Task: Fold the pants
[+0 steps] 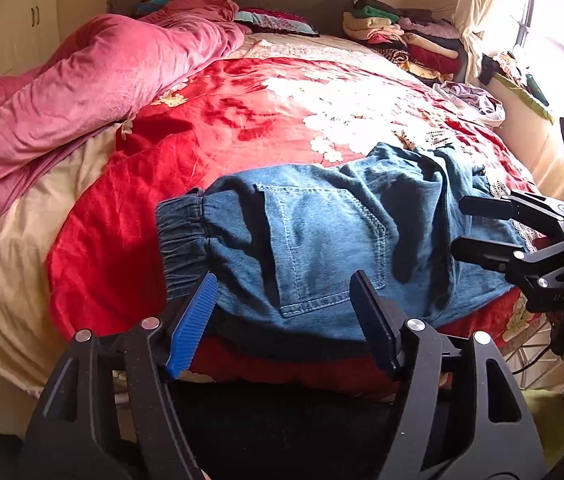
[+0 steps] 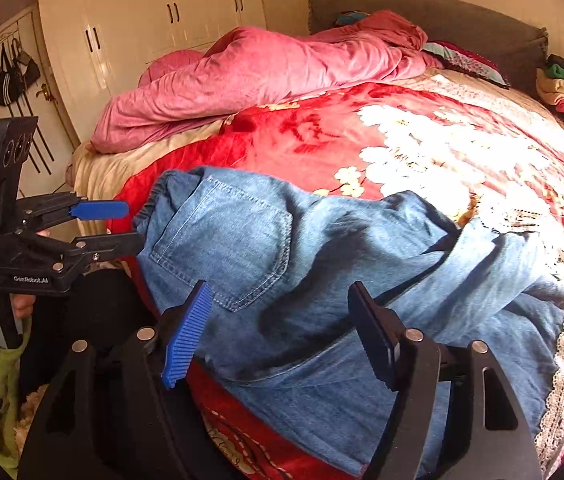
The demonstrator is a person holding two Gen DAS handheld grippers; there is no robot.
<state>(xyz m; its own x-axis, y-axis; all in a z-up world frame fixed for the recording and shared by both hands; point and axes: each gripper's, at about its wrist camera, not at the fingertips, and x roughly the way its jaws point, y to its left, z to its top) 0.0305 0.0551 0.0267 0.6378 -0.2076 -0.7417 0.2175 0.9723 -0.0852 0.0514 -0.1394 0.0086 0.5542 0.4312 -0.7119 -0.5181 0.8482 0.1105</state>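
Observation:
Blue denim pants [image 1: 322, 232] lie crumpled near the front edge of a bed, elastic waistband [image 1: 180, 236] to the left, back pocket facing up. They also show in the right wrist view [image 2: 302, 264], with the legs bunched to the right. My left gripper [image 1: 282, 300] is open, its fingers just above the waist end near the bed edge, holding nothing. My right gripper [image 2: 278, 316] is open over the seat and thigh part, holding nothing. The right gripper shows at the right in the left wrist view [image 1: 458, 228]; the left gripper shows at the left in the right wrist view [image 2: 134, 226].
A red floral bedspread [image 1: 242, 120] covers the bed. A pink duvet [image 1: 82, 92] is heaped at the far left. Stacked folded clothes [image 1: 402, 36] sit by the headboard at the far right. White wardrobes [image 2: 154, 20] stand to the left. A window [image 1: 554, 20] is on the right.

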